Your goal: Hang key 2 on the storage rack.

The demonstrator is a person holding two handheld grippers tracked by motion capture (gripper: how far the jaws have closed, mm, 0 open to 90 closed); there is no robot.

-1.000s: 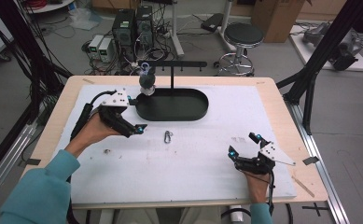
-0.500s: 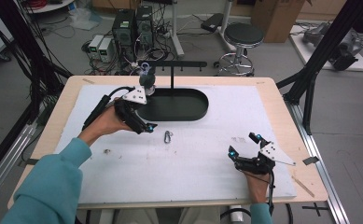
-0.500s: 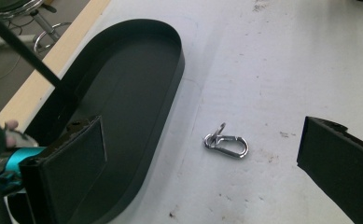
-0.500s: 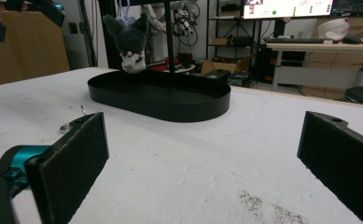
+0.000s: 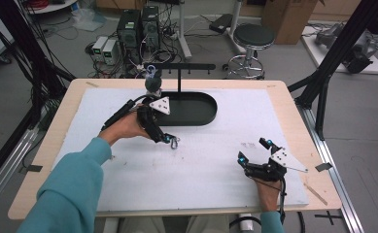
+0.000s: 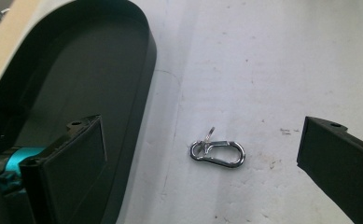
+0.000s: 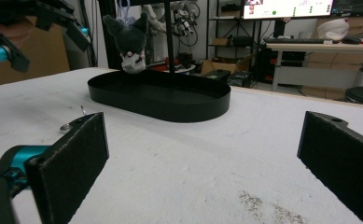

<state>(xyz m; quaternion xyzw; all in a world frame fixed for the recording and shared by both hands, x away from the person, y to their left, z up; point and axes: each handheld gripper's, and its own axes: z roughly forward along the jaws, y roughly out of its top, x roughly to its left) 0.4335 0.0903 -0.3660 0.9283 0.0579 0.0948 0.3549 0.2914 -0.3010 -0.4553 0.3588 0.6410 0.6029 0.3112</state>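
A small silver snap clip (image 5: 175, 143) lies on the white mat in front of the black oval tray (image 5: 211, 114). My left gripper (image 5: 169, 140) hovers right at the clip, open. In the left gripper view the clip (image 6: 217, 152) lies flat between the spread jaws of the gripper (image 6: 202, 128), untouched, with the tray's wall (image 6: 142, 93) at the left. A dark plush charm (image 5: 152, 82) hangs from the stand's bar (image 5: 191, 66) over the tray's left end. My right gripper (image 5: 254, 150) rests open on the mat at the front right, holding nothing.
The right gripper view looks across the mat to the tray (image 7: 160, 100), the plush (image 7: 132, 42) and the left gripper (image 7: 41, 39) above the clip (image 7: 72, 123). A stool (image 5: 254, 39), computers and cables stand beyond the table's far edge.
The left gripper has swung from the tray's left side toward the right and nearer the clip, now hanging just over it. The right gripper has not moved.
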